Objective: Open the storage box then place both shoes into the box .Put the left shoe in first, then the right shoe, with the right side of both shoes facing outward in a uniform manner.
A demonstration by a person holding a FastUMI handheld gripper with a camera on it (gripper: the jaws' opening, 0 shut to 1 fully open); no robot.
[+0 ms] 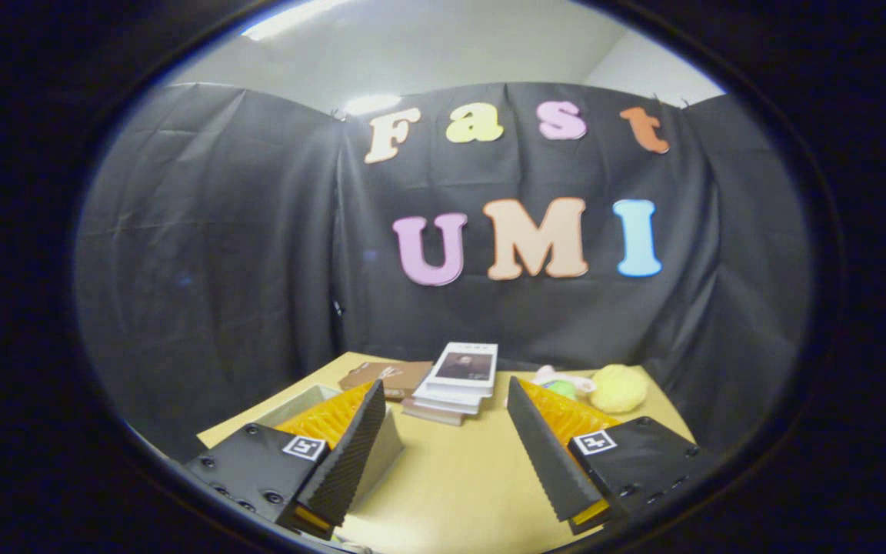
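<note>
2 fingers of the gripper (443, 454) show at the bottom of the frame, spread wide apart, with nothing between them but the bare tan table (451, 485). The gripper is raised above the table and looks level toward the black cloth wall (220, 254) at the back.

1 storage box (312, 400), pale grey, sits at the lower left of the frame, partly hidden behind the left finger; its long axis cannot be told, nor whether its lid is on.

1 stack of books (454, 385) lies in the lower centre, beyond the fingers, with its long side running away from the camera. 1 brown flat box (385, 377) lies just to the left of it, touching or nearly so. At the lower right, 1 yellow plush ball (618, 388) rests near the table's far edge, and 1 small pink and green toy (562, 382) lies just beside it.
</note>
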